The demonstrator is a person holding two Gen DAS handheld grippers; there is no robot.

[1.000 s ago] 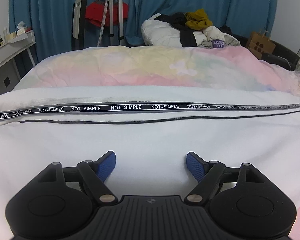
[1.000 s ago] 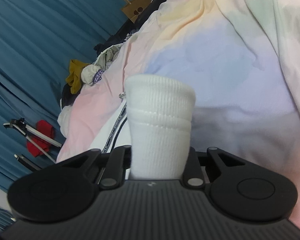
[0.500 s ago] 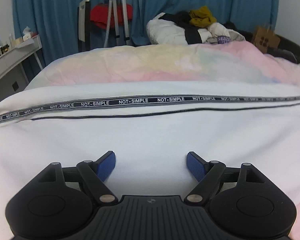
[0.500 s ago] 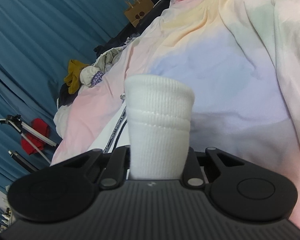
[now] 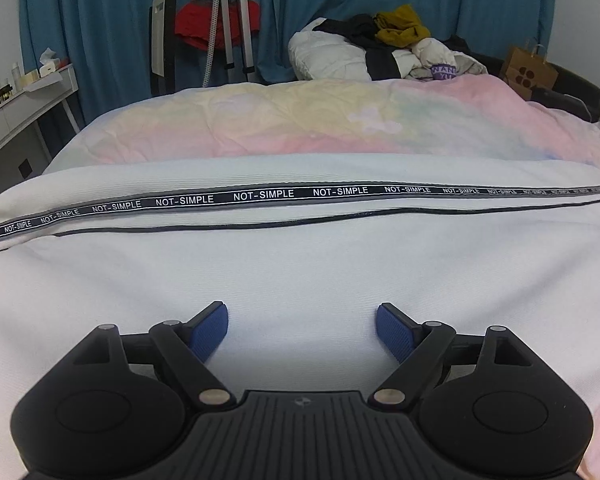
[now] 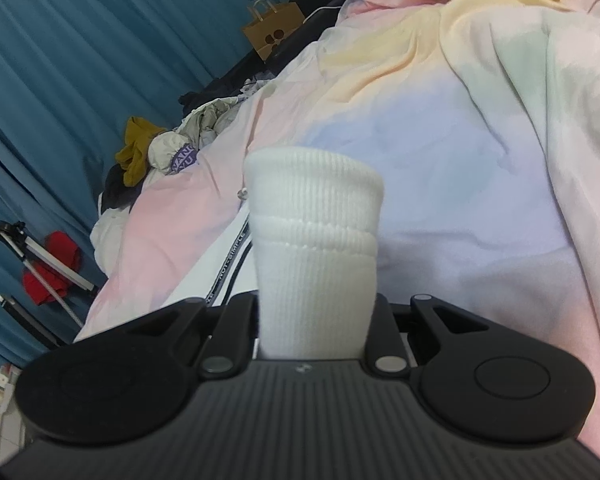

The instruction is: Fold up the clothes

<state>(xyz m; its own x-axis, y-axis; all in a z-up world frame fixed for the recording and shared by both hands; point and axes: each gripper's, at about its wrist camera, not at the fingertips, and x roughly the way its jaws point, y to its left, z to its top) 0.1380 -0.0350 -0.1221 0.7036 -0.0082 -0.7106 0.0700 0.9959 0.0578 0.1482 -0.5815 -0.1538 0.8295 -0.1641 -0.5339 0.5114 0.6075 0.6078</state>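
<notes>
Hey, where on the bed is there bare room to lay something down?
The pastel duvet is bare between the white garment with its NOT-SIMPLE tape and the clothes pile by the curtains. The near half is covered by that garment; the far right corner, with pile and paper bag, is crowded.

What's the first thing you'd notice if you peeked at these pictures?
Probably the white ribbed cuff poking up, pinched in the right gripper. Next, the black NOT-SIMPLE tape running across the white garment spread on the pastel bedcover, with the left gripper open just above it.
</notes>
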